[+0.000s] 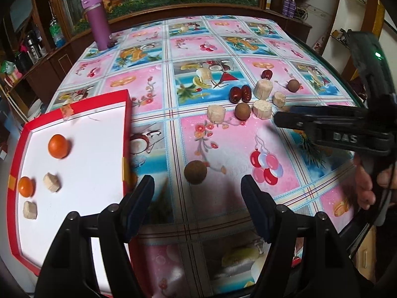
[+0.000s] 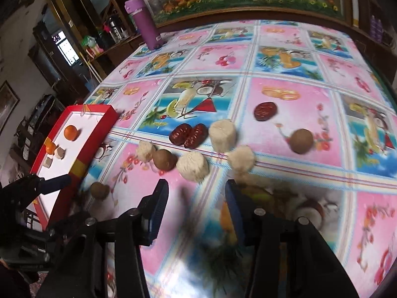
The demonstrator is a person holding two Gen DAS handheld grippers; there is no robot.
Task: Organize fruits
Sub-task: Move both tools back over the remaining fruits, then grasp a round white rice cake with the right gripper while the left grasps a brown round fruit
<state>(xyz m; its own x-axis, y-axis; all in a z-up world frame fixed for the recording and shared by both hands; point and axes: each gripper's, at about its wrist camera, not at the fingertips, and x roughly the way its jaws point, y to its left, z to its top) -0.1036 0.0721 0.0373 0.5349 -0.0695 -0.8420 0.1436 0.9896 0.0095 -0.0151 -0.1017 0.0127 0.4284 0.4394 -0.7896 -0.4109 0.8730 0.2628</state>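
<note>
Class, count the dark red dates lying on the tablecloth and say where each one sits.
3. A pair of dates lies side by side left of the tall pale cylinder. A lone date lies farther back, to the right. None shows in the red tray.

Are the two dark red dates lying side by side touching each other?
Touching. In the right wrist view, the left date and the right date lie pressed side by side with no tablecloth showing between them; the left wrist view agrees.
</note>
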